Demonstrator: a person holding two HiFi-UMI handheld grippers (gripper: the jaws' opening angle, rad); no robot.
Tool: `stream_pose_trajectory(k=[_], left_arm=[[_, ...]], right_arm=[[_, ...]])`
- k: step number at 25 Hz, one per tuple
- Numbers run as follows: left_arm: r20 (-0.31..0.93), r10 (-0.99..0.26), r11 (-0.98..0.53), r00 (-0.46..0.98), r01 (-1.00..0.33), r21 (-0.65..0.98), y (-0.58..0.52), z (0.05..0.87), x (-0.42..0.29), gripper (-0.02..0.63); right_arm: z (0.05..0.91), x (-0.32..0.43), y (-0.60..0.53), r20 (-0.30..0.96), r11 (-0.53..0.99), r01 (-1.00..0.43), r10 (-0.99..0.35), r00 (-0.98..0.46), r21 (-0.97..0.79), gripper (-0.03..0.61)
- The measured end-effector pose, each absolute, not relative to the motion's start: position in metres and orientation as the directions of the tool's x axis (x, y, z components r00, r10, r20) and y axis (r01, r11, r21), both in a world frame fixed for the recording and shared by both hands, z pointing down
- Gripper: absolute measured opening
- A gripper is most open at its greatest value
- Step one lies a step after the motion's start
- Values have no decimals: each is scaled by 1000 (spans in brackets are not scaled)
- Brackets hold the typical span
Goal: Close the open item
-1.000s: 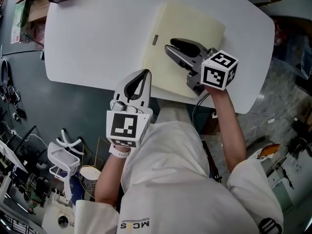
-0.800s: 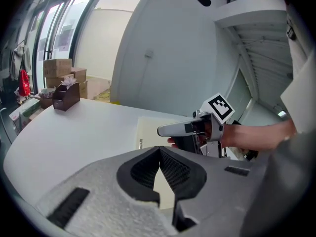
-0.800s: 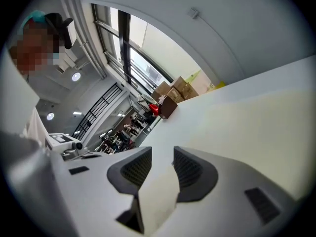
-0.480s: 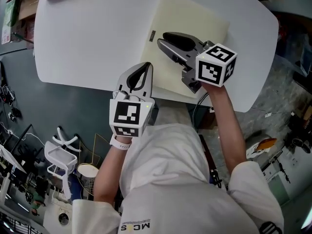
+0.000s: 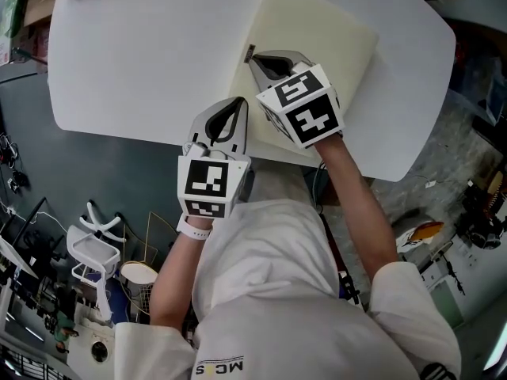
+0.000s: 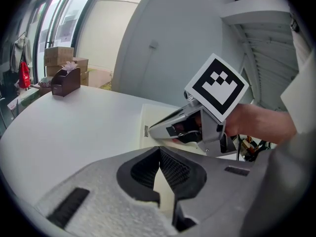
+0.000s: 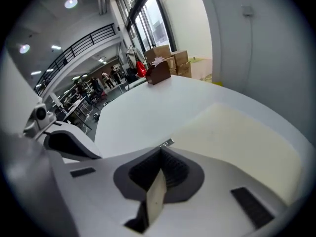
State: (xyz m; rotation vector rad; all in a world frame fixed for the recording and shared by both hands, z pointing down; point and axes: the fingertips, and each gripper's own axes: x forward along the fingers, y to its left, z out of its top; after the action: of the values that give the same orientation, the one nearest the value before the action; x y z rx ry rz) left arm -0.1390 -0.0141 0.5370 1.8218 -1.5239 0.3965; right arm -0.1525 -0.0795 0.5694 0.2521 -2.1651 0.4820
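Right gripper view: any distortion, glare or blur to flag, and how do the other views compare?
Right gripper view: strong fisheye bend, black corners, round ceiling lamps flare. Left gripper view: tall windows blown out. Head view: even light, sharp white table.

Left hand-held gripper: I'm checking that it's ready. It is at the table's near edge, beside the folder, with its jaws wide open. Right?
Not quite. The left hand-held gripper's jaws are together, not wide open, as the left gripper view shows. It is at the table's near edge, beside the folder.
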Motion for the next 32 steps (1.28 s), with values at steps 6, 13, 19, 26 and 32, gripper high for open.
stream_pose_trajectory(k=[6,13,19,26,32], left_arm=[[640,-729,-27,243,-944,328,-12,537,-145,25],[637,-732,-37,240,-948,315,-11,530,-149,25],[622,-747,-54,234,-954,293,-11,515,-148,25],[587,-778,-67,223,-959,274,-9,482,-141,25],[550,-807,-80,213,-963,257,-5,444,-132,25]], right_arm=[[575,-151,-80,812,874,-366,54,-581,-320,14],[565,-151,-81,799,884,-349,45,-599,-311,14],[539,-129,-84,735,845,-409,-27,-677,-345,14],[489,-96,-86,615,843,-440,-176,-769,-309,14],[431,-67,-83,486,840,-446,-263,-834,-310,14]])
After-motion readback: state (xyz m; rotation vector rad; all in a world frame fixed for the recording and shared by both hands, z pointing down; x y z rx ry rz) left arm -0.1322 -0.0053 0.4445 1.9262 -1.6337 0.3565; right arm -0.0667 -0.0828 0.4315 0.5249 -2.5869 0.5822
